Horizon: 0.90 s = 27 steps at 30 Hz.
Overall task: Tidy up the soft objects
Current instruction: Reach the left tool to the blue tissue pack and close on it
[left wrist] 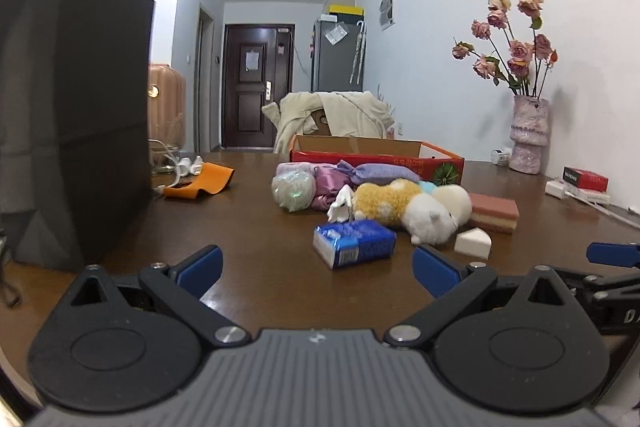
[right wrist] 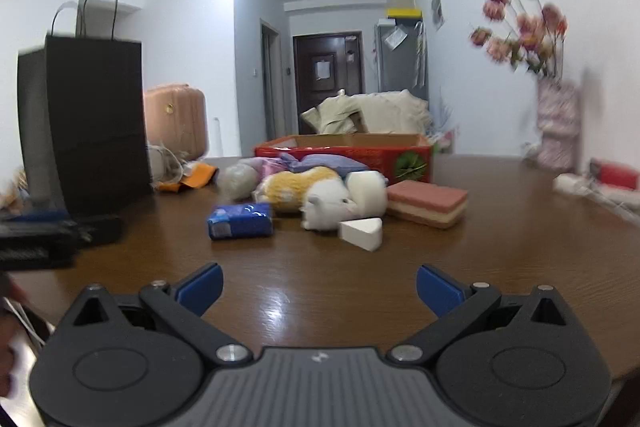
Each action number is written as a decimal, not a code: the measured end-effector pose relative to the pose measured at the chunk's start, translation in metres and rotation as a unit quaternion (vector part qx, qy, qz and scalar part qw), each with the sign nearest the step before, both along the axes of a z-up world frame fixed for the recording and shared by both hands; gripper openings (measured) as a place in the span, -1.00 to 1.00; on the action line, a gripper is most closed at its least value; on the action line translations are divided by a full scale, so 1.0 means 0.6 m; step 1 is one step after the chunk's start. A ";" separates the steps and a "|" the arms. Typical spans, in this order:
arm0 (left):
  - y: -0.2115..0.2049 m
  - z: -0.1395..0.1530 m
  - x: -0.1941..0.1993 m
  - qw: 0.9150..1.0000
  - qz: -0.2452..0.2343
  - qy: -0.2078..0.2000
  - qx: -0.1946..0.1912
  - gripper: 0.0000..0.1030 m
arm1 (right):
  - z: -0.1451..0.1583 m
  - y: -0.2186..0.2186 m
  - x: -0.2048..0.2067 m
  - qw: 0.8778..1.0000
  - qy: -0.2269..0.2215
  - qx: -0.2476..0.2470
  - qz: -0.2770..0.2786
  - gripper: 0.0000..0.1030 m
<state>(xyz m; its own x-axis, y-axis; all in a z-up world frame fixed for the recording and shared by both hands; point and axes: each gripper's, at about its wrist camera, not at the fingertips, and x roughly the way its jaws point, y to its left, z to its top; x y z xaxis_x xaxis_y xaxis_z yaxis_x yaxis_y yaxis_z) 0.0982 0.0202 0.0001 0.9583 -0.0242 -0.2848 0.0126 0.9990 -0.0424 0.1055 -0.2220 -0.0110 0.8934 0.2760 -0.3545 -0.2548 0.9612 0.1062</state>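
I held both grippers low over the brown table [left wrist: 260, 267], empty. The left gripper [left wrist: 318, 269] had its jaws wide apart; the right gripper [right wrist: 319, 287] likewise. From the left wrist view, the blue tissue pack [left wrist: 354, 243] lay at 12 o'clock, nearest the fingers. The plush toy [left wrist: 404, 209] lay just behind it, the white wedge sponge [left wrist: 473, 243] at 1 o'clock. The red cardboard box [left wrist: 376, 159] stood behind the pile, the black paper bag [left wrist: 76, 107] at 10 o'clock.

A brown table [left wrist: 260, 227] carries a soft pile [left wrist: 372, 199], red box [left wrist: 376, 157] at 12 o'clock, black bag [left wrist: 76, 107] at 9, vase [left wrist: 528, 135] at 2.
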 end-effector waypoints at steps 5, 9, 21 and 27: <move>0.000 0.010 0.099 0.999 -0.007 0.051 -0.015 0.66 | 0.023 0.023 0.096 0.998 0.036 -0.007 0.049 0.62; 0.012 0.003 0.169 0.993 0.003 0.106 -0.045 0.43 | 0.024 0.055 0.175 0.994 0.071 0.000 0.086 0.25; 0.062 -0.031 0.281 0.962 -0.020 0.207 -0.180 -0.41 | -0.017 0.121 0.363 0.968 0.191 0.077 0.140 -0.42; 0.055 -0.025 0.277 0.963 -0.019 0.206 -0.175 -0.62 | -0.027 0.130 0.369 0.962 0.212 0.093 0.145 -0.66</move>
<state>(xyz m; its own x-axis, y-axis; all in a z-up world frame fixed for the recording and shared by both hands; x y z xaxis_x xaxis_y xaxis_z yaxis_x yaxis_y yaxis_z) 0.2644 0.0534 -0.0150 0.7628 -0.2199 -0.6081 -0.0416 0.9217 -0.3856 0.3267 -0.1438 -0.0273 0.5551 0.5857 -0.5906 -0.4043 0.8105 0.4238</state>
